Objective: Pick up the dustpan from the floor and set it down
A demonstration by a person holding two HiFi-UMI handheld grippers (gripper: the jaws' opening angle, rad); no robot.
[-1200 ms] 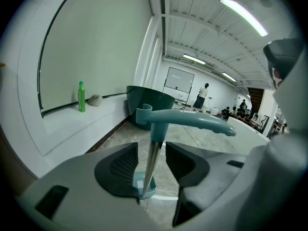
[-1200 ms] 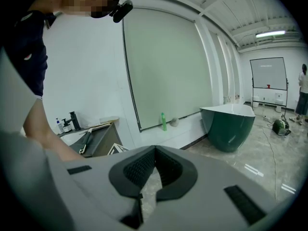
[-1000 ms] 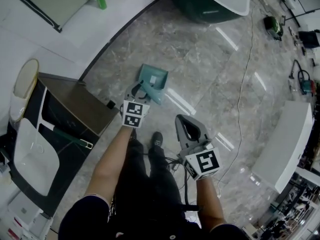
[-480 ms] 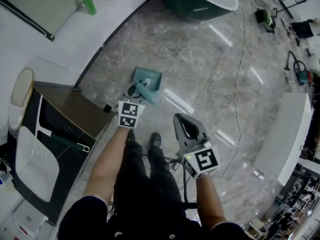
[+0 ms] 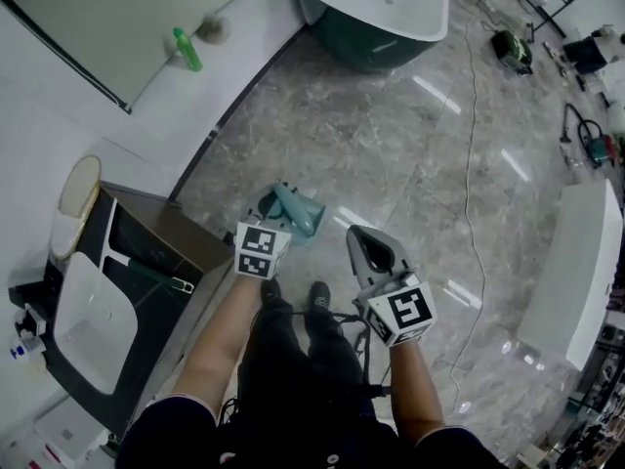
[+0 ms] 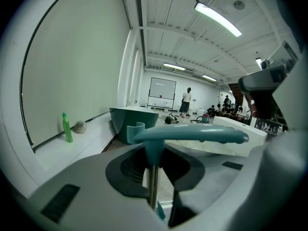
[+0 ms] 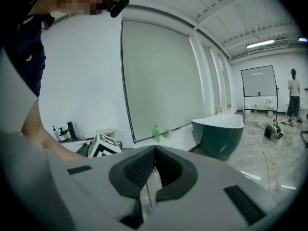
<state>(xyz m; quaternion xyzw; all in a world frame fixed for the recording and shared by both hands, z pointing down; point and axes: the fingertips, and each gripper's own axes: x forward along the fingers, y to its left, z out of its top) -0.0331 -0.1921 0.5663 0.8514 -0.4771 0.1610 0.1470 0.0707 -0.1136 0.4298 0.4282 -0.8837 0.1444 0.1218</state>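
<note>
The teal dustpan (image 5: 299,210) hangs tilted above the marble floor, just past my left gripper (image 5: 270,219). In the left gripper view its handle (image 6: 192,134) runs crosswise in front of the jaws and its stem drops between them. My left gripper (image 6: 156,177) has just been closing and is shut on that stem. My right gripper (image 5: 359,238) floats to the right of the dustpan, apart from it. In the right gripper view my right gripper (image 7: 148,186) has its jaws together with nothing in them.
A green bathtub (image 5: 376,13) stands ahead on the floor. A green bottle (image 5: 187,49) sits on the white ledge at left. A dark cabinet (image 5: 146,237) with a white basin is close on my left. A cable (image 5: 474,164) crosses the floor; a white counter (image 5: 576,272) is at right.
The left gripper closed on the dustpan's handle and lifted it off the floor, so the pan now hangs tilted. Both grippers rose, and the head view shifted.
</note>
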